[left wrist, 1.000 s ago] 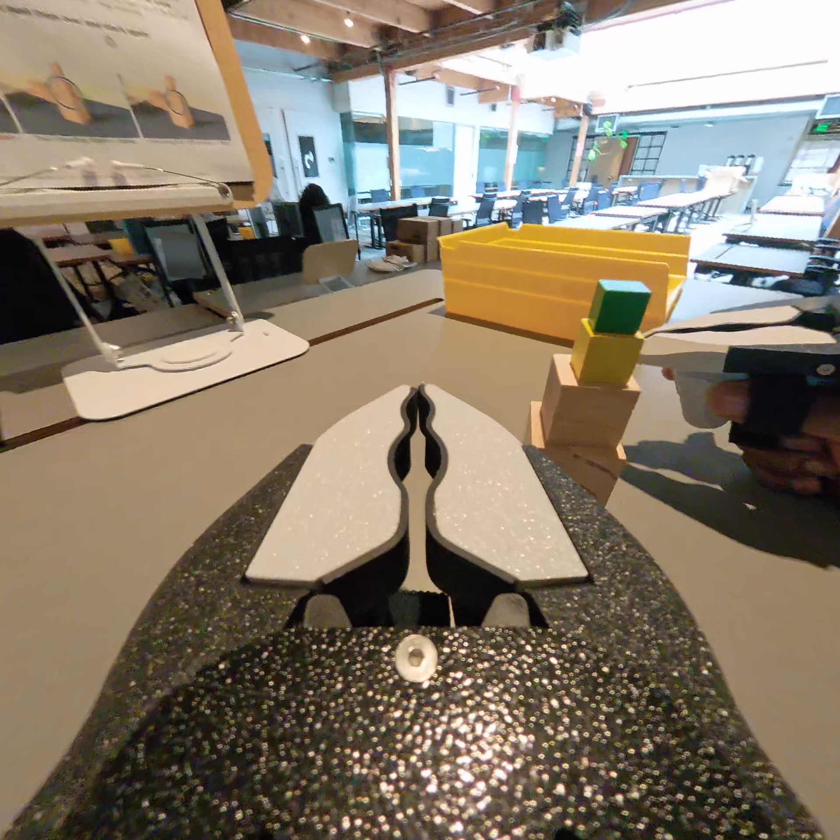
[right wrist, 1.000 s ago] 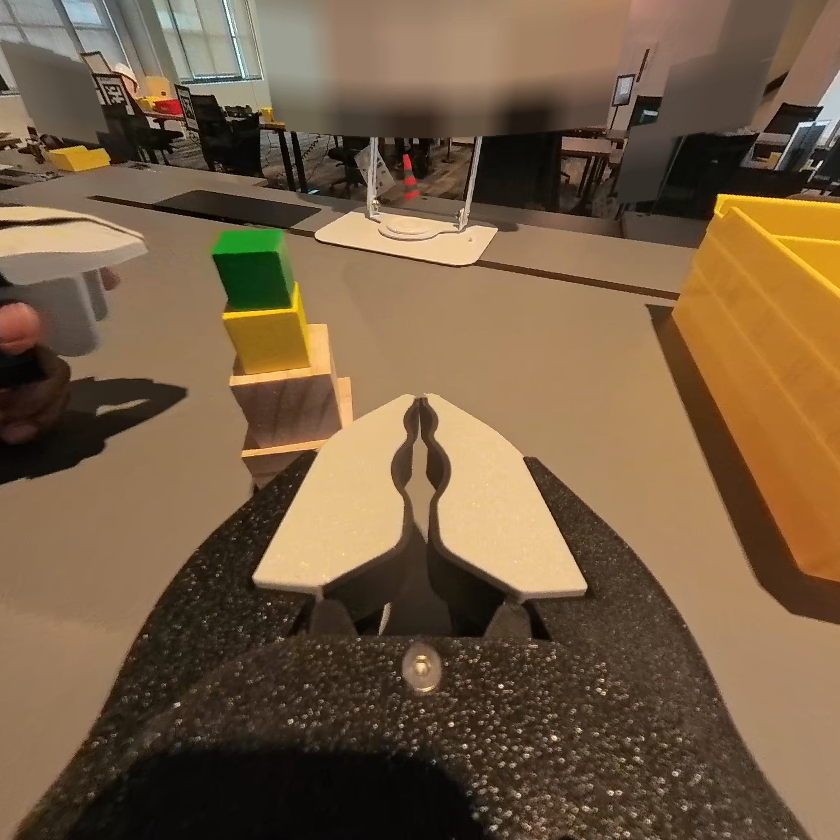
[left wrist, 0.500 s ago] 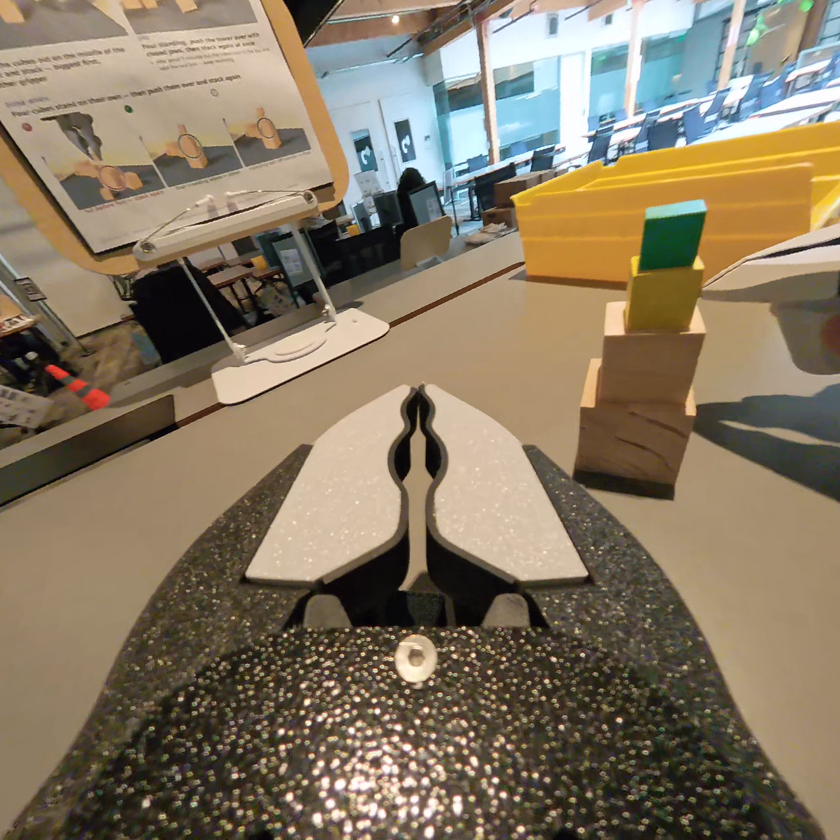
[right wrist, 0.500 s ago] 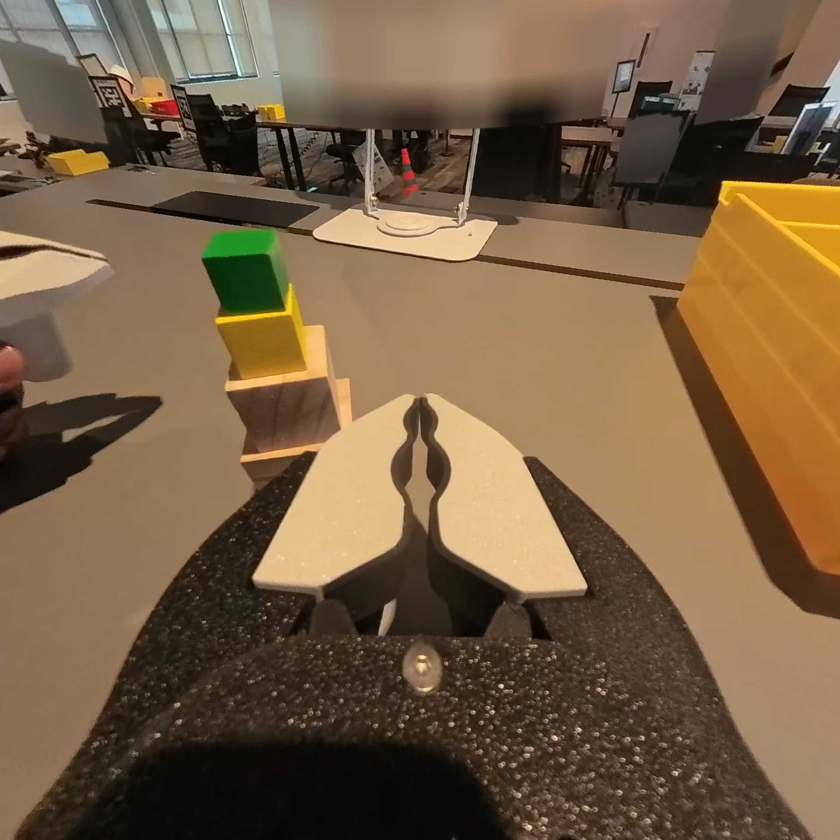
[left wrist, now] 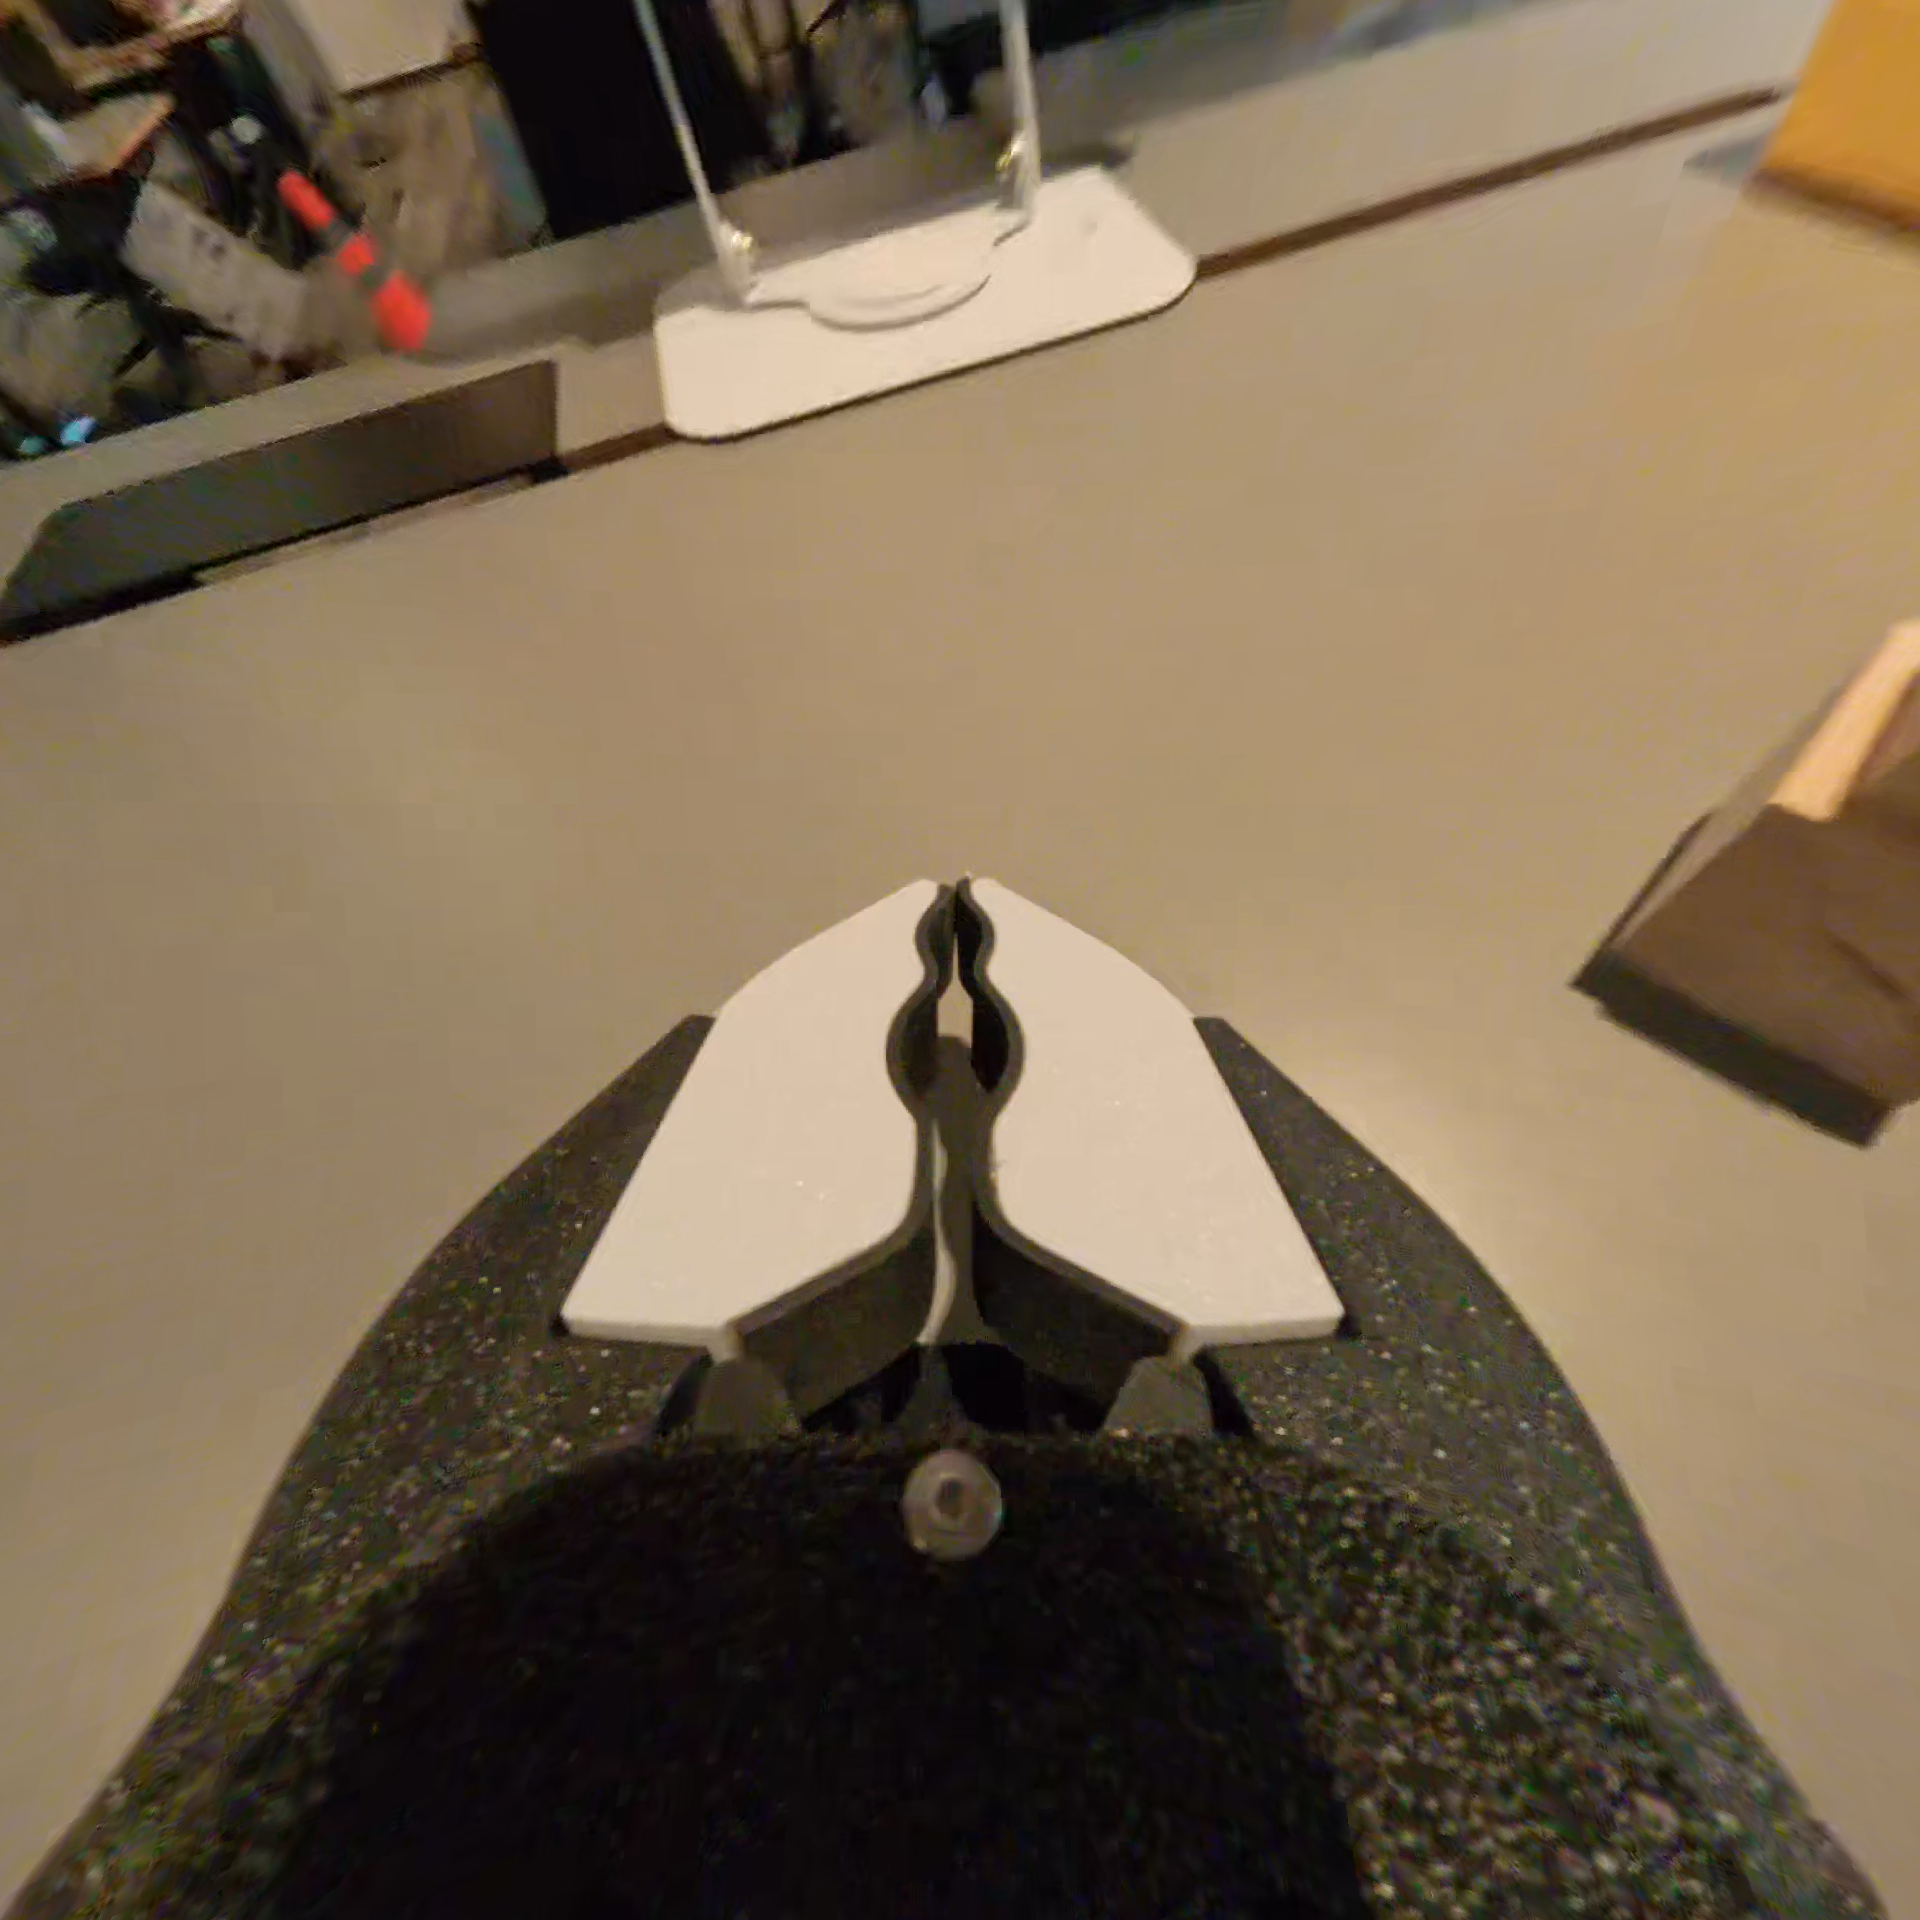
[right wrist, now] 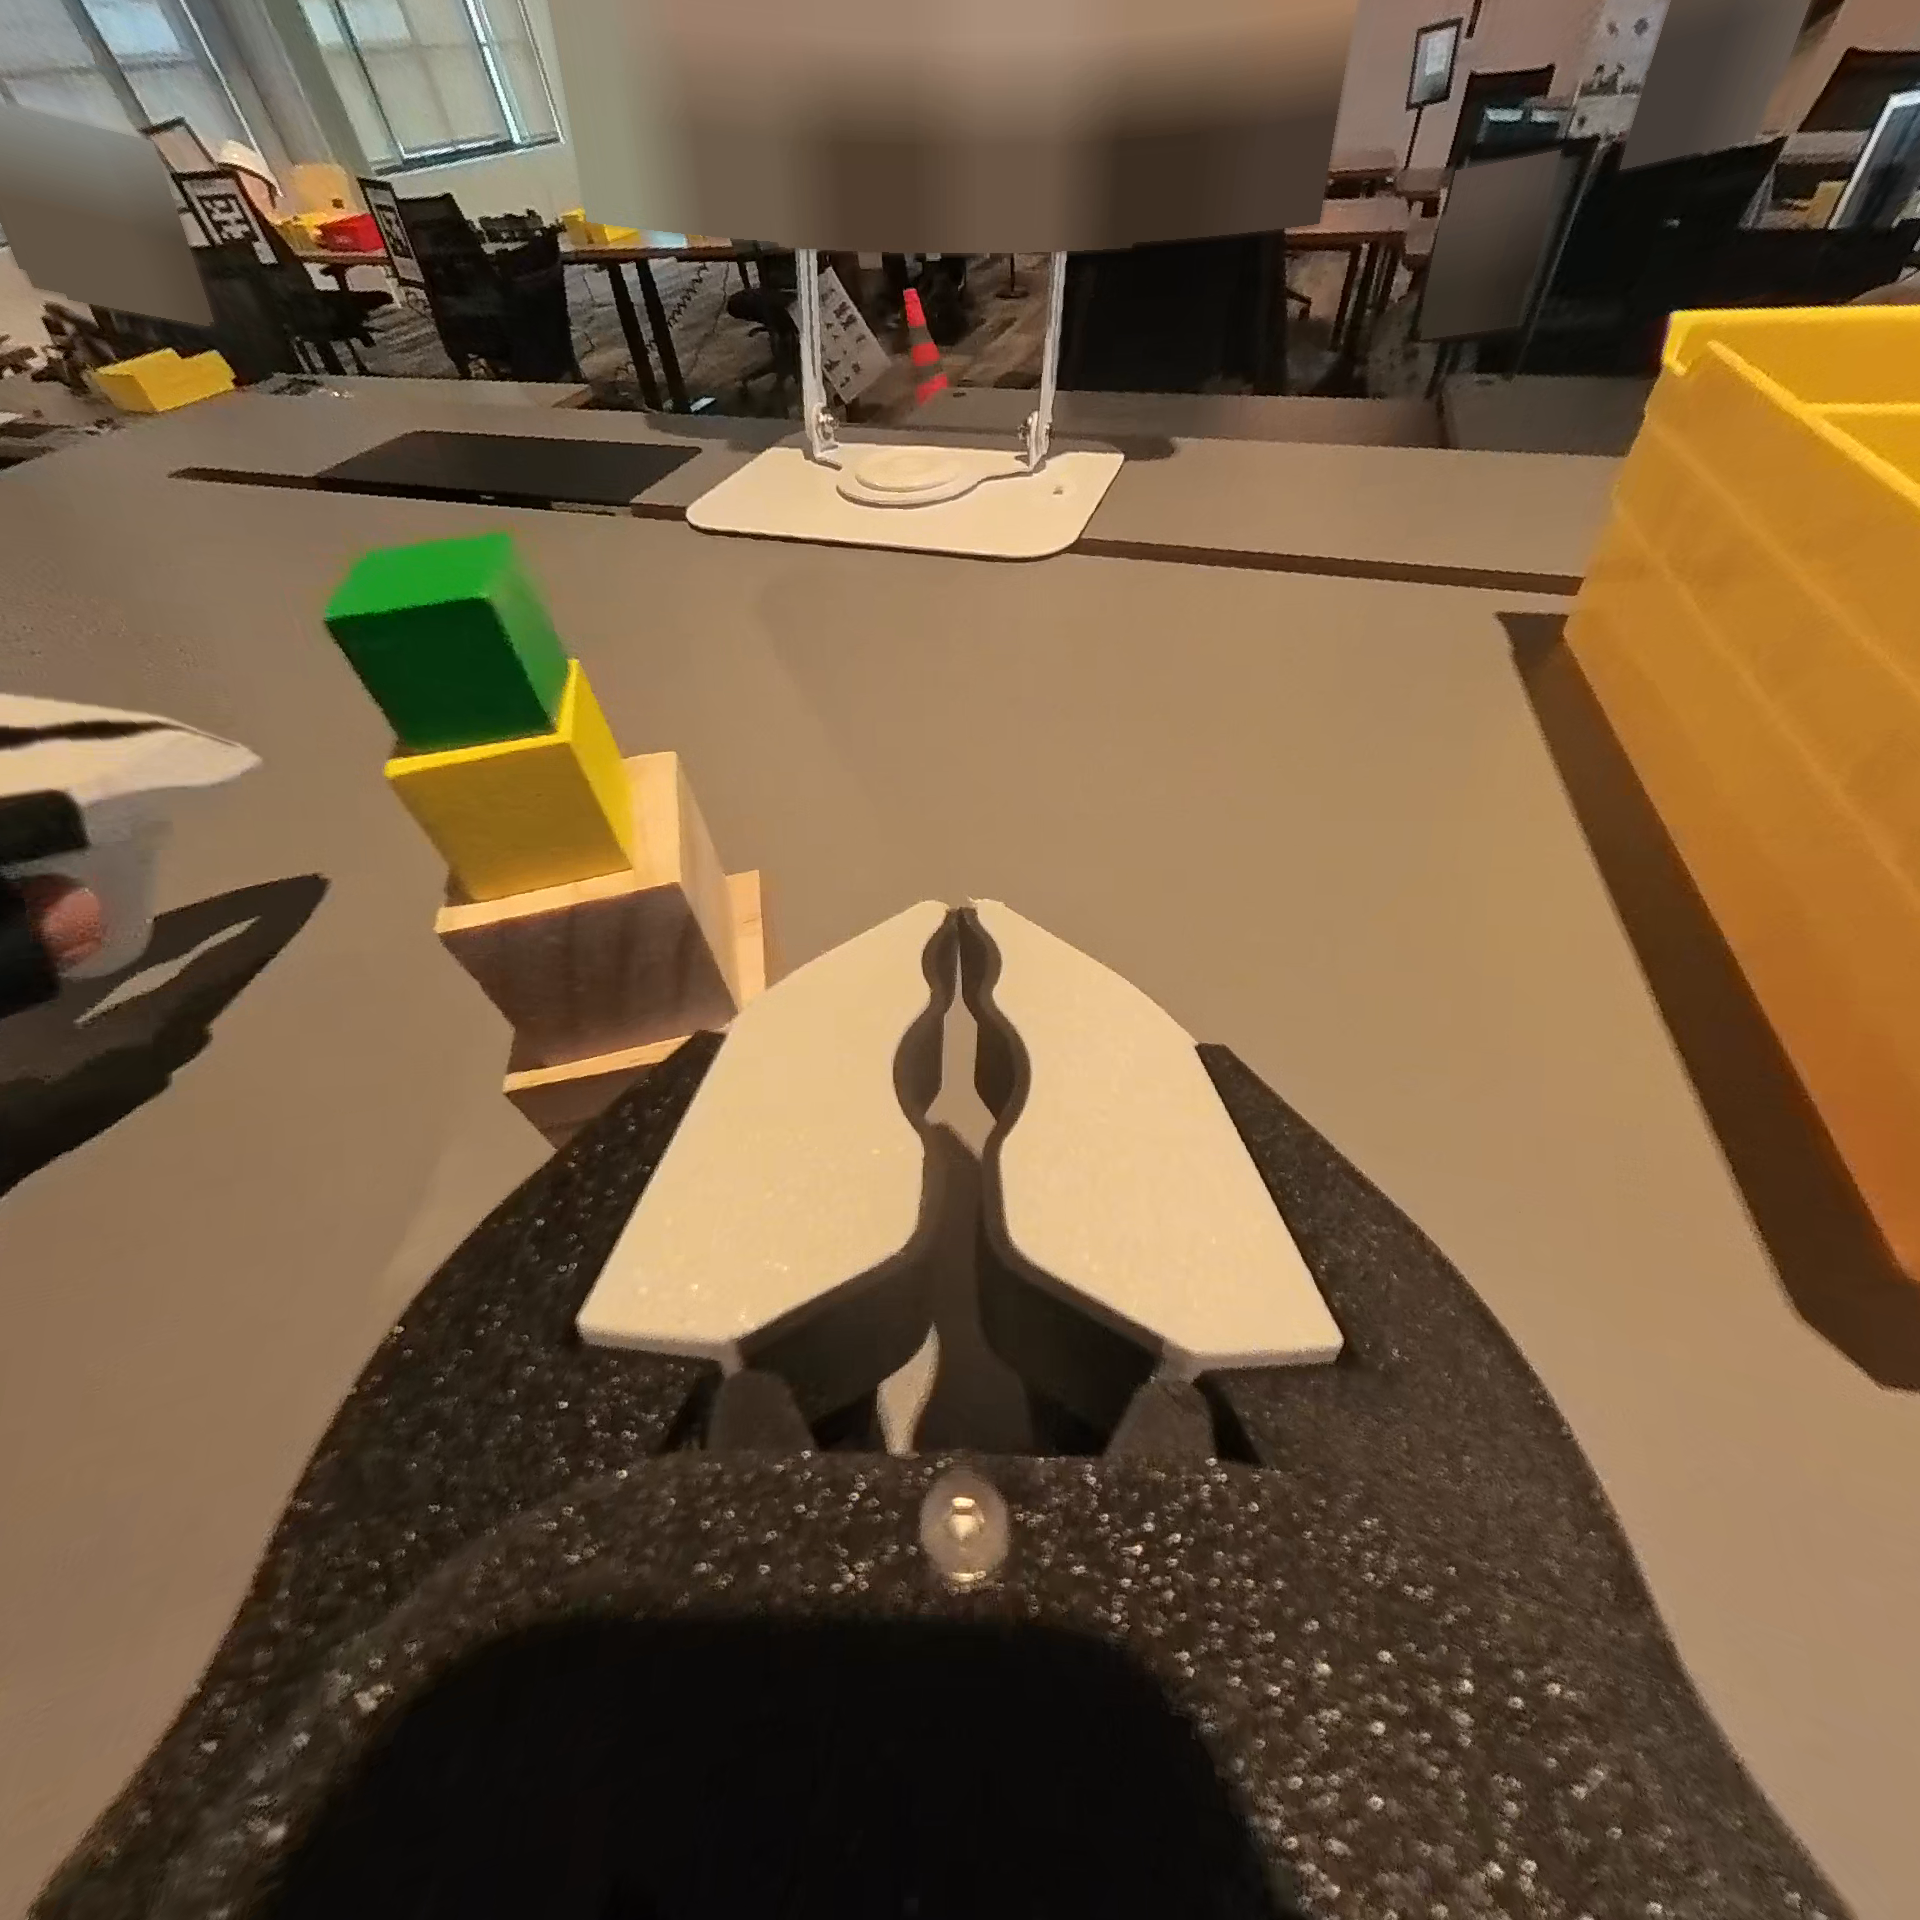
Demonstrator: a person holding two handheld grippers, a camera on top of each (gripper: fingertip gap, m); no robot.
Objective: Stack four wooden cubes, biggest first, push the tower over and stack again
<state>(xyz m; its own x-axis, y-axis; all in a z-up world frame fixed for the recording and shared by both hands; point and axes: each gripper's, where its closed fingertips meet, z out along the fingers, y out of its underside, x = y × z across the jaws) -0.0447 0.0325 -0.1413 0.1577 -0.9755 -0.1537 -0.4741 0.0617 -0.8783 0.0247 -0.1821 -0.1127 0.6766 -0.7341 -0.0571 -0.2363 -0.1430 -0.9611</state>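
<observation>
A four-cube tower stands on the grey table [right wrist: 1143, 779]. The green cube [right wrist: 447, 639] tops a yellow cube [right wrist: 514, 795], a plain wooden cube [right wrist: 603, 956] and a larger wooden base cube [right wrist: 613, 1081]. My right gripper [right wrist: 961, 909] is shut and empty, just right of the tower's base. My left gripper [left wrist: 956, 883] is shut and empty; in the left wrist view only the base cube's corner [left wrist: 1808, 935] shows at the right edge. The left gripper also shows in the right wrist view [right wrist: 125, 753], held left of the tower at yellow-cube height.
A yellow bin [right wrist: 1787, 727] stands at the right. A white stand base [right wrist: 904, 499] sits at the table's far edge, also in the left wrist view [left wrist: 925, 301]. A black mat [right wrist: 509, 468] lies far left. Bare table stretches ahead. The tips of one gripper are about 25 cm away from the tips of the other.
The left wrist view has swung down and left, so the tower slid to its right edge. In the right wrist view the tower looks nearer and the left gripper is closer to it.
</observation>
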